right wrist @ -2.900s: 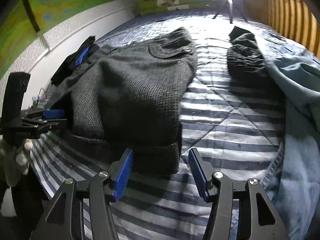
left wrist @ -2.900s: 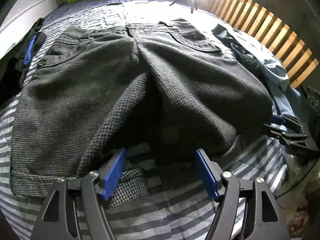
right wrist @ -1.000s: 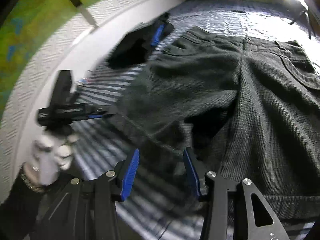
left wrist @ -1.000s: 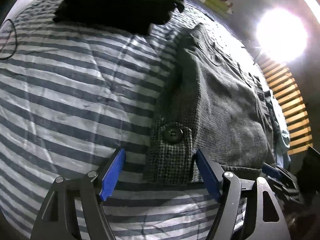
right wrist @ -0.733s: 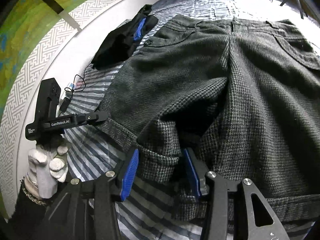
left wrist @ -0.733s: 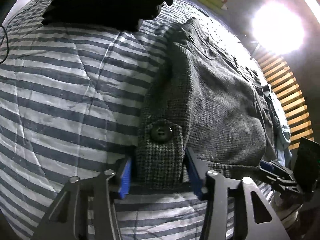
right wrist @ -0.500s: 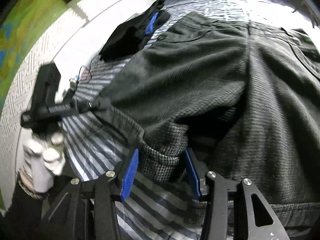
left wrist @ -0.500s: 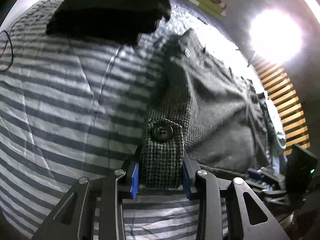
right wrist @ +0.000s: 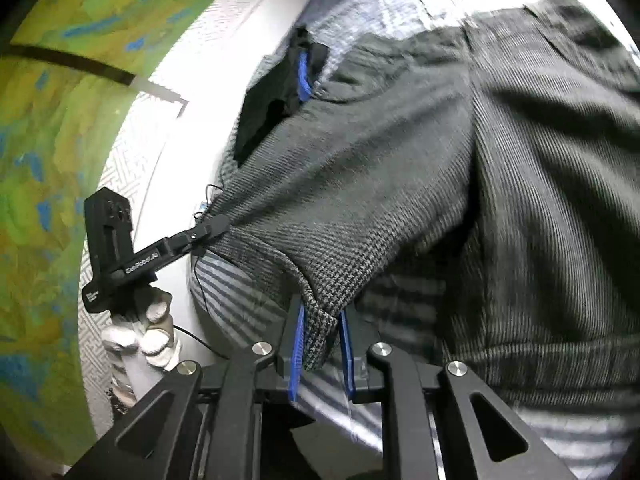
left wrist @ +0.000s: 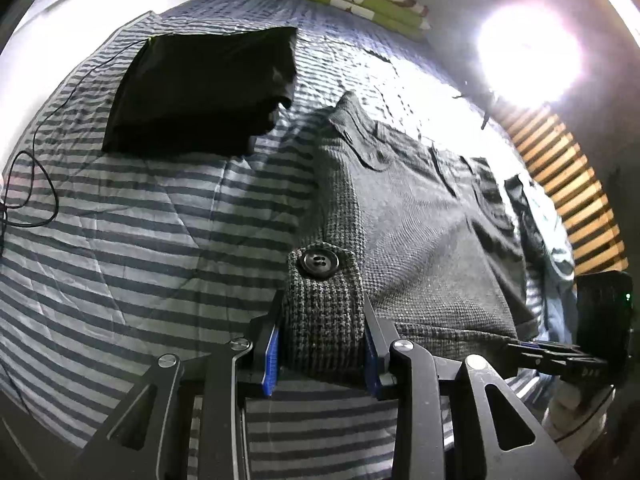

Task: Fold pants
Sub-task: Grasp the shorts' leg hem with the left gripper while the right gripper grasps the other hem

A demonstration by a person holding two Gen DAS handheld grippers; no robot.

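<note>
Grey houndstooth wool of the pants (left wrist: pixel 420 232), spread flat over the striped bed (left wrist: pixel 140 220), waistband toward the far end, cuffed leg ends toward the cameras. Much of it hard to read: waistband and pocket flaps bleached by the glare of a lamp (left wrist: pixel 528 52); seat and far leg in the right wrist view smeared by blur, weave reduced to streaks; far leg in the left wrist view cut off behind the near one. Pale clothing beside the wooden slats (left wrist: pixel 568 184) too crumpled and dim to name. Black garment (left wrist: pixel 200 88) beside the waistband, folded, with no detail beyond a blue strip in the right wrist view. Thin cable (left wrist: pixel 36 184) looping off the bed's edge, its end out of frame. Left hand-held gripper (left wrist: pixel 322 344) clenched on the buttoned tab at the outer corner of one cuff, jaws just drawn in, blue pads pressed to both sides of the cloth, dark button (left wrist: pixel 320 263) just above the fingertips. Right hand-held gripper (right wrist: pixel 320 344) clenched on the inner corner of the same cuff, jaws just closing, a thin fold of check cloth pinched between the pads. Cuff edge raised off the bed between the two grips, stripes showing beneath. Gloved hand (right wrist: pixel 148 340) around the left handle, wrist cut off by the right tool's frame.
</note>
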